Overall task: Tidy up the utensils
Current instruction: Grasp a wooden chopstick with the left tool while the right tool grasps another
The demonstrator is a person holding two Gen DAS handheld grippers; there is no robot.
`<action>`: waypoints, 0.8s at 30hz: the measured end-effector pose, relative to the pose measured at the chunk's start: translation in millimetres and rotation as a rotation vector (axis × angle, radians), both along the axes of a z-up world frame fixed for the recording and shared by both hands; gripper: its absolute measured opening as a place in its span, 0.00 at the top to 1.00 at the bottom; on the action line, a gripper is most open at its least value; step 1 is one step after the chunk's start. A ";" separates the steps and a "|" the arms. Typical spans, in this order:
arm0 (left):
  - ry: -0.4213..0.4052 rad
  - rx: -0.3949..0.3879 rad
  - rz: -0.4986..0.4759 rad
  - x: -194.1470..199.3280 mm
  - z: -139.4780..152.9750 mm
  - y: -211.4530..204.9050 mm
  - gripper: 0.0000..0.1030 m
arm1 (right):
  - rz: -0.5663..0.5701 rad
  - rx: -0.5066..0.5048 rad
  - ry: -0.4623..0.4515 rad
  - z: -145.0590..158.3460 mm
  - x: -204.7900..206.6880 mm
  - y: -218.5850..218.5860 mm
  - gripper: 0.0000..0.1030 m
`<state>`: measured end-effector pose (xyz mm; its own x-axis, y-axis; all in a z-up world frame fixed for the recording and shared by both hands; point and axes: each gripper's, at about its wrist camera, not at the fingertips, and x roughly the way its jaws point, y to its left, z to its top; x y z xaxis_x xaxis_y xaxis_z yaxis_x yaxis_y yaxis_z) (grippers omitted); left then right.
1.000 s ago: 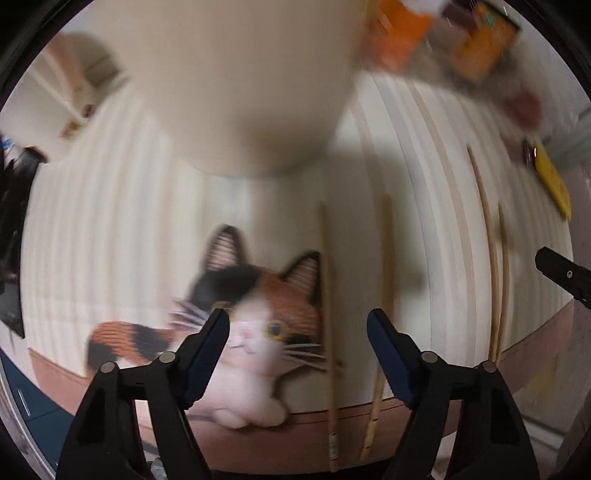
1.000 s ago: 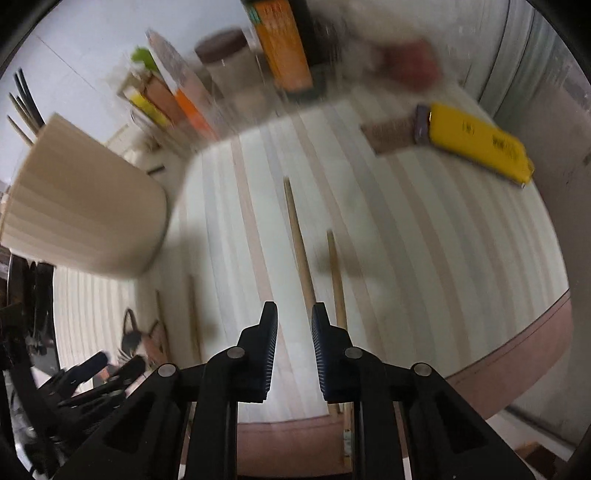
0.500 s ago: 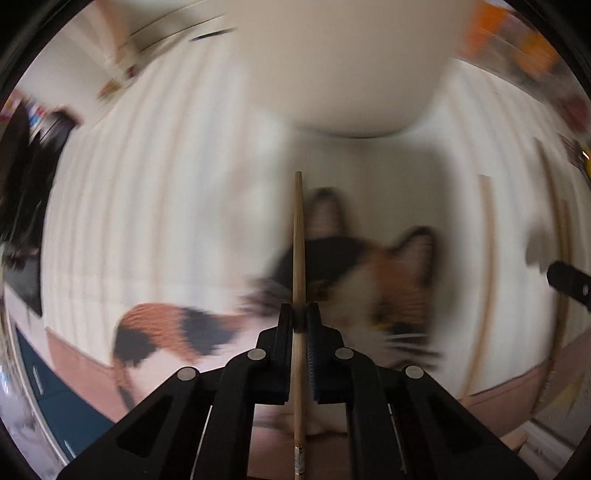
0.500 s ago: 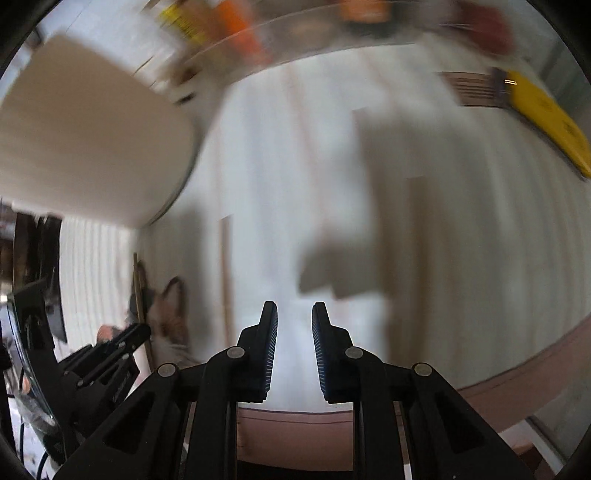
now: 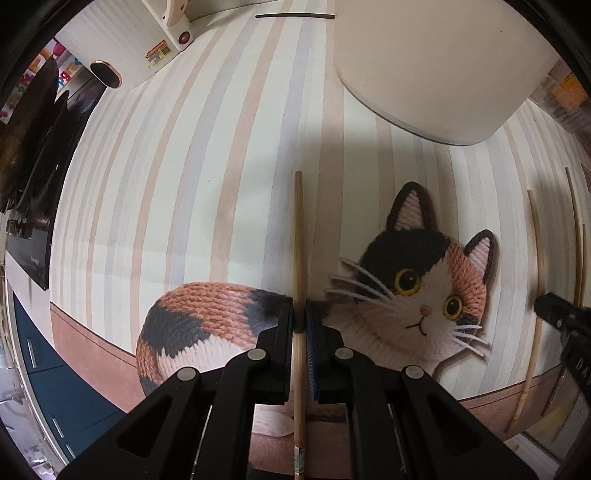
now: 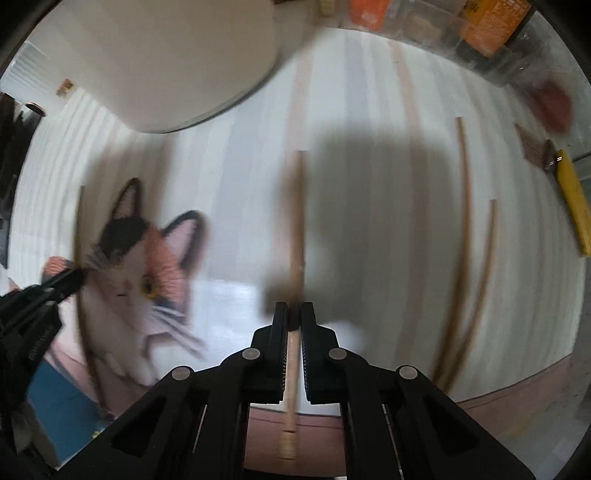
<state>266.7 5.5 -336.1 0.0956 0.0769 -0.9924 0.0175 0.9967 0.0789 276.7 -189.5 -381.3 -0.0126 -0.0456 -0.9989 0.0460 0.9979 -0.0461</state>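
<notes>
My left gripper is shut on a wooden chopstick that points forward above the striped mat, over the cat picture. My right gripper is shut on another wooden chopstick, also pointing forward. A cream utensil holder stands ahead to the right in the left wrist view and at the upper left in the right wrist view. Loose chopsticks lie on the mat at the right: two in the right wrist view, and up to three thin ones in the left wrist view.
A yellow box cutter lies at the far right. Orange boxes stand along the back. A white appliance and dark items sit at the left. The mat's brown edge is near me.
My left gripper closed on a chopstick and lifted it. My right gripper swung left and now holds a chopstick between its fingers; it was shut and empty before.
</notes>
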 end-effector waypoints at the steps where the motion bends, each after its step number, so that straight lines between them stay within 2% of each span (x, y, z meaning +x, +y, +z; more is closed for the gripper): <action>1: -0.001 -0.004 -0.003 0.4 1.0 0.9 0.95 | -0.001 0.005 0.005 1.0 0.9 -2.0 0.93; 5: 0.003 -0.015 -0.016 1.3 -1.1 -1.7 0.95 | -0.003 0.012 0.026 5.0 4.8 -3.1 0.93; 18: 0.009 -0.039 -0.037 15.8 -4.3 2.6 0.95 | -0.072 0.000 0.010 12.6 5.6 -0.5 0.93; 20: 0.019 -0.086 -0.040 16.9 -3.1 -1.5 0.95 | -0.094 0.017 0.005 7.3 2.7 -1.7 0.93; 24: 0.003 -0.102 -0.082 17.3 2.2 -19.4 0.95 | -0.152 0.094 0.043 2.8 4.9 -18.8 0.93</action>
<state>284.0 -13.9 -333.9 0.0946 -0.0321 -0.9950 0.0990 0.9948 -0.0227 281.6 -208.3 -378.5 -0.0551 0.0541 -0.9970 0.1970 0.9795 0.0423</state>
